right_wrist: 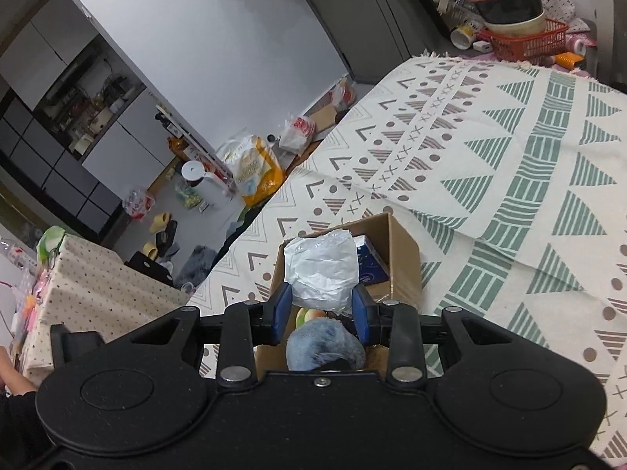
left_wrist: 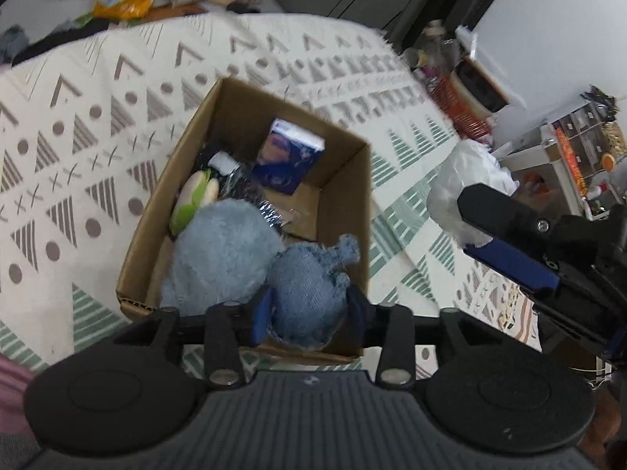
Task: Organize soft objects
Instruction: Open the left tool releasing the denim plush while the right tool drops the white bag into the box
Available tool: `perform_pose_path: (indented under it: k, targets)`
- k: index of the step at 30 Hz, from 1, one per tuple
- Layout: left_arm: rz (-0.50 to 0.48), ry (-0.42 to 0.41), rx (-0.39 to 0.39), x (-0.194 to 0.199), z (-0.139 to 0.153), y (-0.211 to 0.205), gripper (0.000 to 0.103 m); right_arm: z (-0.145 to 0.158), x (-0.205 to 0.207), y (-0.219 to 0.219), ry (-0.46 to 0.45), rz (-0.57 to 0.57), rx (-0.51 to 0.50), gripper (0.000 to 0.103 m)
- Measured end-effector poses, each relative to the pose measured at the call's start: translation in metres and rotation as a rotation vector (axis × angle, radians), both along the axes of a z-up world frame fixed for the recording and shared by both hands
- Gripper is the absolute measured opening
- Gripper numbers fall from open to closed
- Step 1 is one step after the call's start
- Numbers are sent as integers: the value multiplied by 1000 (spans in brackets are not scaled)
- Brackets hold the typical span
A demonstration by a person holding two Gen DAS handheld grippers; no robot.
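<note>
— Left wrist view had it plainest. Why was the left gripper (left_wrist: 307, 307) hanging over the near end of the cardboard box (left_wrist: 345, 196)?

— It was clamped on a blue denim pouch (left_wrist: 309, 290), blue pads pressing both sides. I'd say it was held there so the pouch could drop in beside the fluffy blue plush (left_wrist: 219, 250), which already lay against the near-left wall.

— And the right gripper (right_wrist: 322, 309)?

— Its fingers were closed around a crumpled white plastic bag (right_wrist: 321, 270), held up above the box, a little to the right. My guess: waiting its turn, so the two loads wouldn't collide.

— How did the pouch look?

— Faded, woven, bulging, with a knotted tuft at its far end. It squashed easily between the pads.

— Anything else inside?

— A green-and-cream plush (left_wrist: 194, 203) on the left, a dark blue packet (left_wrist: 288, 156) leaning at the far end, some crinkly clear wrapping between. All sat on a patterned bedspread (left_wrist: 98, 125).
</note>
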State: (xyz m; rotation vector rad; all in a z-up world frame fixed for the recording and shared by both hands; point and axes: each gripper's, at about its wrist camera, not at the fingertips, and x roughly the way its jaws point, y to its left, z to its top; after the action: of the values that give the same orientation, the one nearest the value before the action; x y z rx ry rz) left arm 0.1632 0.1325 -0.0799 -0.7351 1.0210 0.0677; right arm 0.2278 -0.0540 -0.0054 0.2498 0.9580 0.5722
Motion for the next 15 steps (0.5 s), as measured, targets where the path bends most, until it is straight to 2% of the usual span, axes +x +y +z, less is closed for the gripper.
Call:
perform_pose_path:
  k: [5,9,15]
  targets:
    - [-5,-24,-7,0,3,11,54,-15,7,11,34,4,-10,33]
    - [22,-42,28,-3,12,23,59,-25,11,17,63,-2,-21,33]
    - [47,-29,52,-2,14,37,60,-31,16,22,80,-5,-14,37]
